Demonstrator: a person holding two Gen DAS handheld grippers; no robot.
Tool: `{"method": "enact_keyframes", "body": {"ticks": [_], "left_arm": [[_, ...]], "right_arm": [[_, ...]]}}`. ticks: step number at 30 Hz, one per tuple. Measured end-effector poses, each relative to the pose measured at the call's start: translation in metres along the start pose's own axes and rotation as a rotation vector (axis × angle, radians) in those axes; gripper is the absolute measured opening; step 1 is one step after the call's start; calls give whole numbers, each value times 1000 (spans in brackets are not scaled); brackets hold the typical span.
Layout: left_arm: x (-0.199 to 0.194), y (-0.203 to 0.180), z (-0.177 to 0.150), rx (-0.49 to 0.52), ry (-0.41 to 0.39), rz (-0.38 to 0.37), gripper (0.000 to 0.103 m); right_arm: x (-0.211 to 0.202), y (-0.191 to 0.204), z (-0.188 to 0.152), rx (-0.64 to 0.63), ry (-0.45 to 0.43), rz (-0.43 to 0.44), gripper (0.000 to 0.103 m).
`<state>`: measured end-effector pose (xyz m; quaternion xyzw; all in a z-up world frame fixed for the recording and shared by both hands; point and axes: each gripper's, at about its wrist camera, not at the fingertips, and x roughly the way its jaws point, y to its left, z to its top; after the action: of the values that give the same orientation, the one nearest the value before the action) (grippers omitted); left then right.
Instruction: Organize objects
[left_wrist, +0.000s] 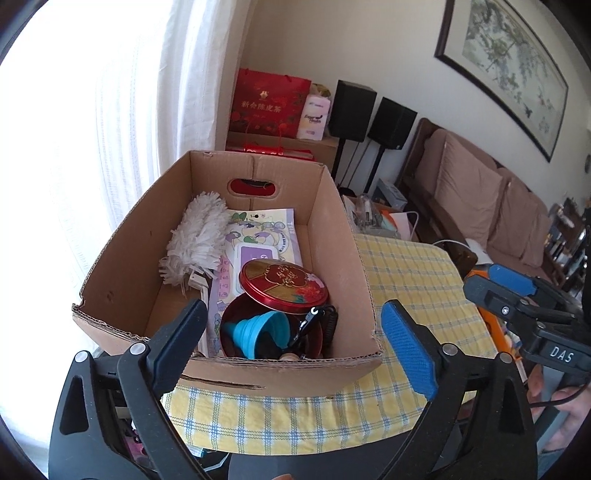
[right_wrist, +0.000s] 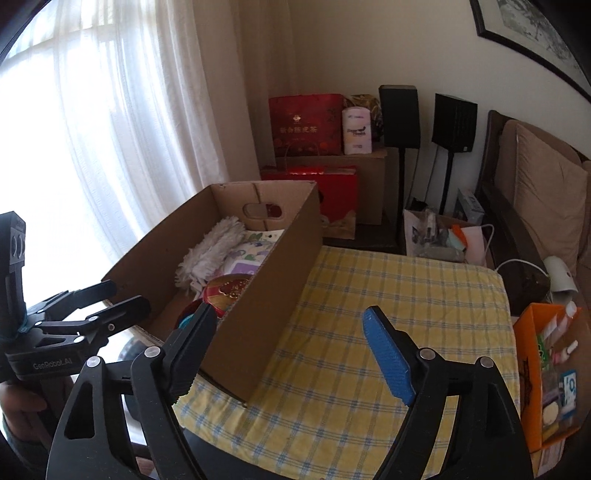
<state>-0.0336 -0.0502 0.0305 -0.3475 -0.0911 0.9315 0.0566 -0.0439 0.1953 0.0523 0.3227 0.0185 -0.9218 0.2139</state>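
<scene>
My left gripper and right gripper both stand wide and hold nothing. The cardboard box sits on the yellow checked cloth, with the round red tin inside.

We hold both black two-finger grippers tilted downward, side by side. Our left gripper gapes wide with nothing between its blue pads; our right gripper likewise spread, empty.
</scene>
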Motion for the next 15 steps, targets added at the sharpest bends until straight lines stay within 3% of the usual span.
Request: {"method": "enact_keyframes", "body": {"ticks": [3,8,15], "left_arm": [[-4,-4,-3,9,-3,-1,98],[-9,-14,-8,26,7,3,102],[-18,-28,-20,40,27,25,103]], "right_arm": [[-6,-6,-4,0,-6,-46,87],[-16,-12,-12,13,-14,-94,102],[-32,-21,-28,33,-14,-154,102]]}}
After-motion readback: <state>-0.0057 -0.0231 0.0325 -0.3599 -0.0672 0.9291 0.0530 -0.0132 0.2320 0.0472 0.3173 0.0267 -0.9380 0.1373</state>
